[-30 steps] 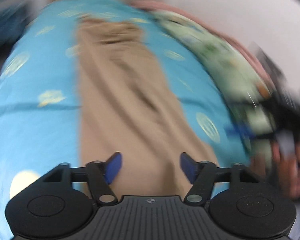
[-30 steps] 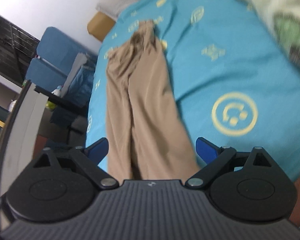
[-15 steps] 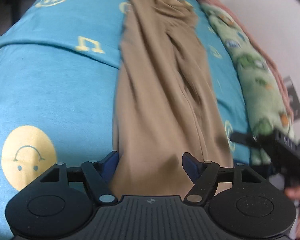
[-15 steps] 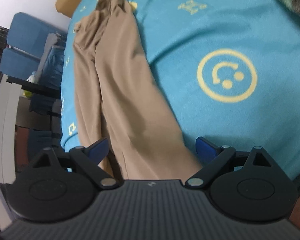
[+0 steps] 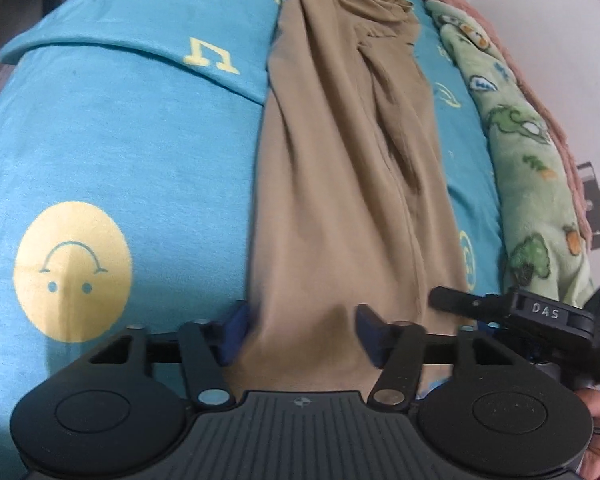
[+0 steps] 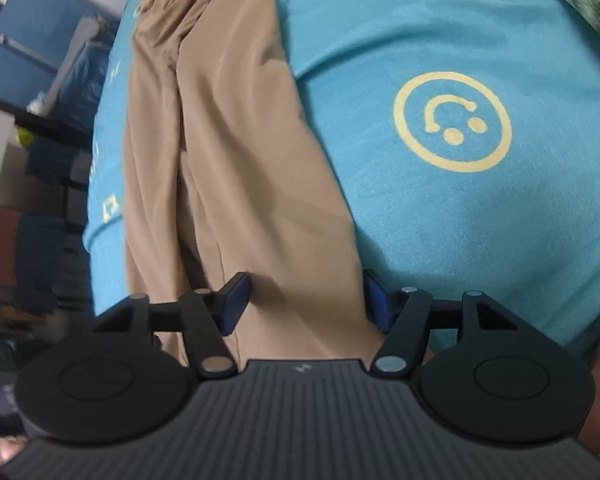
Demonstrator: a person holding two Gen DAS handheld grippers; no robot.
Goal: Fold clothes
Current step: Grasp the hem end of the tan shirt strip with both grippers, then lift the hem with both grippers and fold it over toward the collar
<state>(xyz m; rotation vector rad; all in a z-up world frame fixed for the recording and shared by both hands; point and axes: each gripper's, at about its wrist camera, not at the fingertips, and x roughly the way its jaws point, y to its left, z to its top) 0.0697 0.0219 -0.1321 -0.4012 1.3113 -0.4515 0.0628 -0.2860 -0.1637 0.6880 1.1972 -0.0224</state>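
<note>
Turquoise bed sheet with yellow smiley faces and letter prints fills the left wrist view. On it lie the long tan trousers of thin soft fabric, stretched flat. Their long axis runs from the camera away to the far end of the bed, where the crumpled part sits at the top. The left gripper is at the near end of the trousers, its blue-padded fingers spread wide, with the tan fabric between them but not pinched. On the right side, a green fleece blanket with animal prints lies along the edge of the bed, beside a pale wall. The right gripper shows at the lower right, near the trousers' edge.

Same turquoise sheet covers most of the right wrist view. The trousers run here from the bottom centre up to the top left. The right gripper has its fingers spread apart around the near end of the cloth, not closed on it. A blue chair stands at the left, beyond the bed.
</note>
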